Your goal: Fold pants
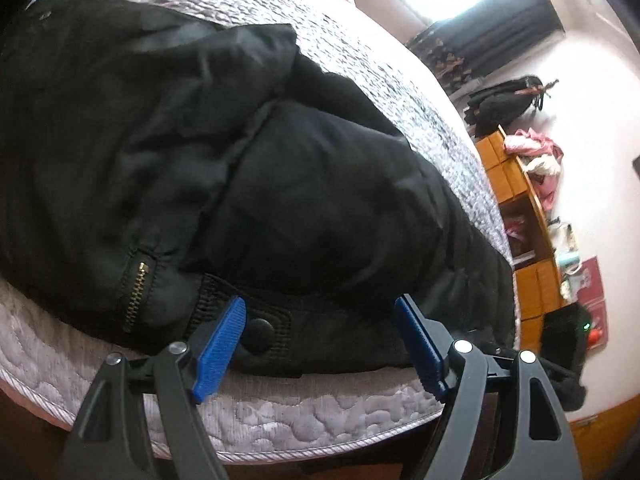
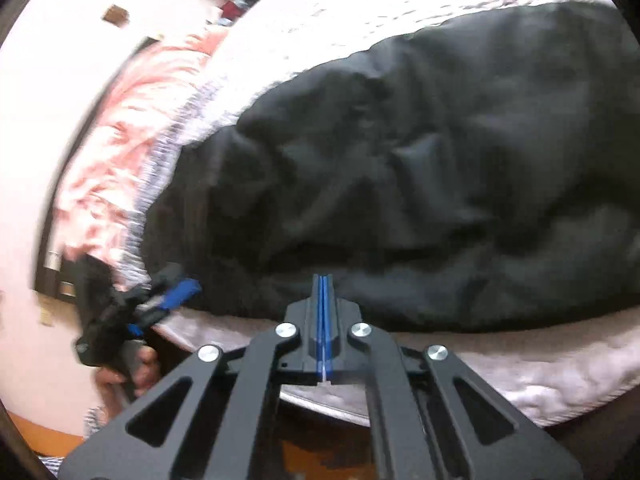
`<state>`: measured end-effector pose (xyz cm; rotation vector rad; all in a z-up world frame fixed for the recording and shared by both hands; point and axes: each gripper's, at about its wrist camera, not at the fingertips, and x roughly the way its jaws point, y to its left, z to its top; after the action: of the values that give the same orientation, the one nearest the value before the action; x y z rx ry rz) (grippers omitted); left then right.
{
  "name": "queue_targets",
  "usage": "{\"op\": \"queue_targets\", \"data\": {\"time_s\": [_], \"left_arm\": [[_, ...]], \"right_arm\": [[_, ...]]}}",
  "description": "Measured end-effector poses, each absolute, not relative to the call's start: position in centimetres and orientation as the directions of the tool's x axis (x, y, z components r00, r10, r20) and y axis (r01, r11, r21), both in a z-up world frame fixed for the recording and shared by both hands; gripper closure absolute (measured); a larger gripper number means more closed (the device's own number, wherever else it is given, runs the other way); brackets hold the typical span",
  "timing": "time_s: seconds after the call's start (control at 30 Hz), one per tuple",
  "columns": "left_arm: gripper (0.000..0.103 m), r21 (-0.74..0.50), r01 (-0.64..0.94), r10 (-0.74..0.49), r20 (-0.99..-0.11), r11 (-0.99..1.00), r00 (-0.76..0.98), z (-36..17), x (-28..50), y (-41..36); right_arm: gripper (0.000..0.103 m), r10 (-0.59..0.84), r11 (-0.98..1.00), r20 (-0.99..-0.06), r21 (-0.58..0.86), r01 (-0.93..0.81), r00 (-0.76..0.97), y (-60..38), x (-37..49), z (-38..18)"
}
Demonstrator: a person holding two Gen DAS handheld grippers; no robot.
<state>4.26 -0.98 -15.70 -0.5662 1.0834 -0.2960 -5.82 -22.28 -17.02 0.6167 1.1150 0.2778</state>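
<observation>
Black pants (image 1: pixel 248 184) lie bunched on a grey quilted bed (image 1: pixel 280 420). In the left wrist view the waistband with a black snap button (image 1: pixel 260 334) and a brass zipper (image 1: pixel 134 298) faces me. My left gripper (image 1: pixel 320 320) is open, its blue pads on either side of the waistband, just above the bed edge. In the right wrist view my right gripper (image 2: pixel 323 280) is shut, with its tips at the near edge of the pants (image 2: pixel 420 168); no cloth shows between the pads. The left gripper (image 2: pixel 176 294) also shows there, at the pants' left end.
A wooden shelf unit (image 1: pixel 524 216) with clothes and small items stands by the white wall at the right in the left view. A pink patterned blanket (image 2: pixel 116 144) lies at the bed's far left in the right view. The bed edge (image 2: pixel 520 372) runs below the pants.
</observation>
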Motion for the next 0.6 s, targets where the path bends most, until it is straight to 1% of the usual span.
{"op": "queue_targets", "data": {"time_s": [0.07, 0.1, 0.17, 0.2, 0.23, 0.27, 0.3, 0.33, 0.5, 0.6], "left_arm": [[0.026, -0.54, -0.031, -0.471, -0.76, 0.841, 0.447, -15.7, 4.6, -2.1], [0.026, -0.527, -0.029, -0.46, -0.766, 0.849, 0.448, -15.4, 4.5, -2.3], [0.025, -0.497, -0.009, -0.44, -0.775, 0.868, 0.453, -14.8, 4.4, -2.9], [0.025, -0.487, 0.005, -0.435, -0.775, 0.874, 0.458, -14.5, 4.4, -3.1], [0.025, -0.49, 0.027, -0.446, -0.768, 0.871, 0.46, -14.1, 4.4, -3.6], [0.025, -0.499, 0.045, -0.462, -0.759, 0.865, 0.459, -13.8, 4.5, -4.1], [0.024, -0.502, 0.06, -0.471, -0.754, 0.863, 0.458, -13.5, 4.7, -4.8], [0.023, -0.495, 0.081, -0.473, -0.754, 0.865, 0.456, -13.2, 4.9, -5.5], [0.023, -0.475, 0.129, -0.48, -0.762, 0.871, 0.436, -13.6, 6.5, -8.3], [0.02, -0.434, 0.13, -0.446, -0.792, 0.892, 0.417, -14.8, 7.1, -9.2]], "right_arm": [[0.103, 0.474, 0.824, -0.777, 0.557, 0.101, 0.414, -22.6, -5.8, -17.7], [0.098, 0.481, 0.821, -0.775, 0.563, 0.1, 0.411, -22.9, -5.9, -17.8], [0.086, 0.522, 0.783, -0.751, 0.61, 0.123, 0.405, -23.4, -6.4, -18.1], [0.074, 0.537, 0.769, -0.741, 0.626, 0.126, 0.404, -23.4, -6.4, -18.2], [0.068, 0.545, 0.761, -0.736, 0.635, 0.132, 0.401, -23.5, -6.6, -18.2], [0.066, 0.549, 0.758, -0.736, 0.638, 0.136, 0.396, -24.2, -6.9, -18.5], [0.06, 0.555, 0.753, -0.735, 0.643, 0.139, 0.39, -24.3, -7.3, -18.7], [0.057, 0.56, 0.748, -0.732, 0.648, 0.144, 0.39, -24.3, -7.5, -18.8], [0.057, 0.586, 0.69, -0.718, 0.685, 0.234, 0.376, -25.4, -7.9, -20.5], [0.057, 0.593, 0.663, -0.716, 0.694, 0.28, 0.369, -26.8, -8.1, -21.1]]}}
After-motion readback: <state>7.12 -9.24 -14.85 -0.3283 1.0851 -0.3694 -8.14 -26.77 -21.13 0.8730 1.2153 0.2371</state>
